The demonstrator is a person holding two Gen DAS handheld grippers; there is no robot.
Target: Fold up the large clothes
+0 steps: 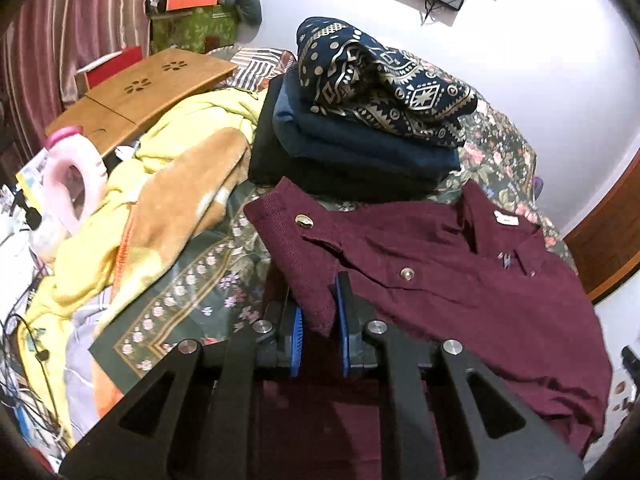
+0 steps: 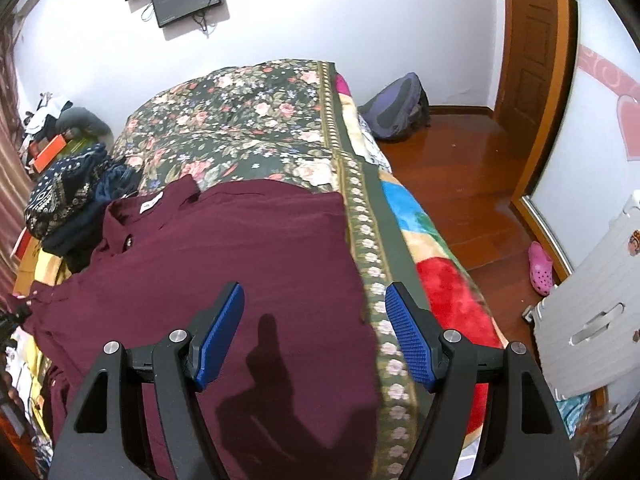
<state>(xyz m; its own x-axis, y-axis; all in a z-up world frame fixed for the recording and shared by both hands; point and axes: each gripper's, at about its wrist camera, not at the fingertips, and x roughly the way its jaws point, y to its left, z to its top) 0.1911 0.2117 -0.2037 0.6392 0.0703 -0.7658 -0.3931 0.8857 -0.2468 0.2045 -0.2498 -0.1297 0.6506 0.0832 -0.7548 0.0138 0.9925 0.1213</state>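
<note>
A maroon button shirt (image 1: 460, 280) lies spread on the floral bedspread (image 1: 192, 280), collar toward the far side. My left gripper (image 1: 320, 320) is shut on a folded-over cuff or edge of the maroon shirt, its blue pads pinching the fabric. In the right wrist view the maroon shirt (image 2: 224, 248) lies flat on the bed. My right gripper (image 2: 316, 312) is open and empty, hovering above the shirt's right edge, its shadow falling on the cloth.
A stack of folded dark clothes (image 1: 360, 120) with a patterned navy piece on top sits behind the shirt. A yellow and tan blanket (image 1: 160, 184) and a wooden lap table (image 1: 140, 88) lie left. The bed's edge (image 2: 400, 240), wooden floor (image 2: 460, 168) and a backpack (image 2: 396, 112) lie right.
</note>
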